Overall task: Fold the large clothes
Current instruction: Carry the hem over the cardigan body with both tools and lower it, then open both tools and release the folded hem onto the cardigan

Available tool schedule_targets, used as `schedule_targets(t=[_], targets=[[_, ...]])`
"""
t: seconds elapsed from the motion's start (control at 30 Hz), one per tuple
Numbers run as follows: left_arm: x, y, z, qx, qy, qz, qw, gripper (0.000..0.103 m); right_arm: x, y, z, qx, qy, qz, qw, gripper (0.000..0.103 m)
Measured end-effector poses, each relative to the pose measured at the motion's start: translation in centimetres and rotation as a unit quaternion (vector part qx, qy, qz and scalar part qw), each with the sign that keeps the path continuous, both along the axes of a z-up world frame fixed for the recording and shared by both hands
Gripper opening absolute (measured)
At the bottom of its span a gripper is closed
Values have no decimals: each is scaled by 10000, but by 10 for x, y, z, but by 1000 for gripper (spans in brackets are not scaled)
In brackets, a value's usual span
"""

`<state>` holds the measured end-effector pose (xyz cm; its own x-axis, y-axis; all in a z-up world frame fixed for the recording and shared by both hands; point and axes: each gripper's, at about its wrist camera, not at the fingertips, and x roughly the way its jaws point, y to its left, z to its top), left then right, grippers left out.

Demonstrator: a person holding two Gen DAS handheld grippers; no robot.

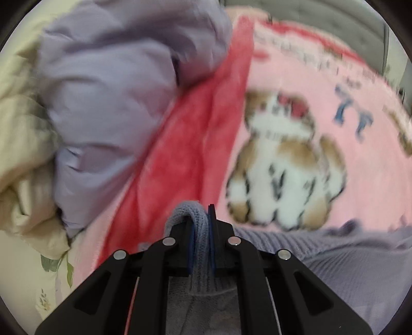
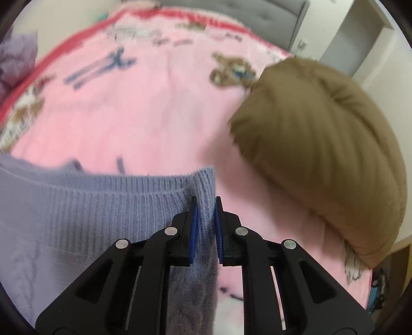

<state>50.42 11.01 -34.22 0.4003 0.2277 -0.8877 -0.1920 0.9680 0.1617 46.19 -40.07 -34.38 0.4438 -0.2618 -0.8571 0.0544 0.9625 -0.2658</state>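
A lavender knit sweater (image 2: 85, 206) hangs between my two grippers above a pink blanket. My left gripper (image 1: 200, 214) is shut on a ribbed corner of the sweater (image 1: 190, 214), and the knit spreads to the right in that view. My right gripper (image 2: 206, 206) is shut on the other ribbed corner, with the ribbed hem stretching left from it. Both views are motion-blurred.
The pink cartoon-print blanket (image 2: 134, 108) with a red border (image 1: 200, 134) covers the bed. A lilac puffy jacket (image 1: 108, 98) and cream floral bedding (image 1: 23, 159) lie at the left. A brown padded jacket (image 2: 322, 144) lies at the right. A grey headboard (image 2: 231, 13) is behind.
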Motion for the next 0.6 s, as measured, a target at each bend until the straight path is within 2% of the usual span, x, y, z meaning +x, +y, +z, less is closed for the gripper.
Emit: schedule_targets(t=[0.07,0.13,0.17,0.2,0.23,0.3,0.37,0.4,0.43,0.47,0.5,0.57,0.6], targets=[[-5,-8,-9,329,-63,-421,9986,11,3,2,-18,-101,261,78,9996,16],[-14,-18,-10,565,-273,-817,9947,11,-1,7,-22,-179,185,212,9994,20],[-19,-20,-9,586,-386,-950,9930,13,-4,8,-20,-214,91,236,9994,33],[-25,-21,-7,596,-508,-1093,9909,14,-8,8,-15,-209,12,224,9995,43],[-28,-21,-5,580,-589,-1173,9897,14,-11,7,-10,-200,-90,197,9996,59],[-37,-17,6,415,-833,-1353,9864,17,-24,4,12,56,-504,212,9985,61],[-39,-15,18,251,-923,-1487,9842,21,-36,3,35,259,-813,263,9960,67],[-41,-14,23,177,-962,-1571,9827,35,-39,4,42,302,-879,285,9953,73],[-45,-12,31,-11,-1013,-1750,9793,44,-42,7,49,346,-963,331,9942,75],[-48,-9,37,-170,-1046,-1867,9767,57,-50,12,60,389,-1076,428,9925,76],[-51,-7,45,-360,-1066,-2008,9732,62,-53,16,66,385,-1145,504,9914,77],[-51,-6,52,-458,-1112,-2104,9702,65,-59,28,75,454,-1171,727,9894,81],[-53,-5,58,-571,-1114,-2184,9678,71,-65,37,80,471,-1178,896,9879,82]])
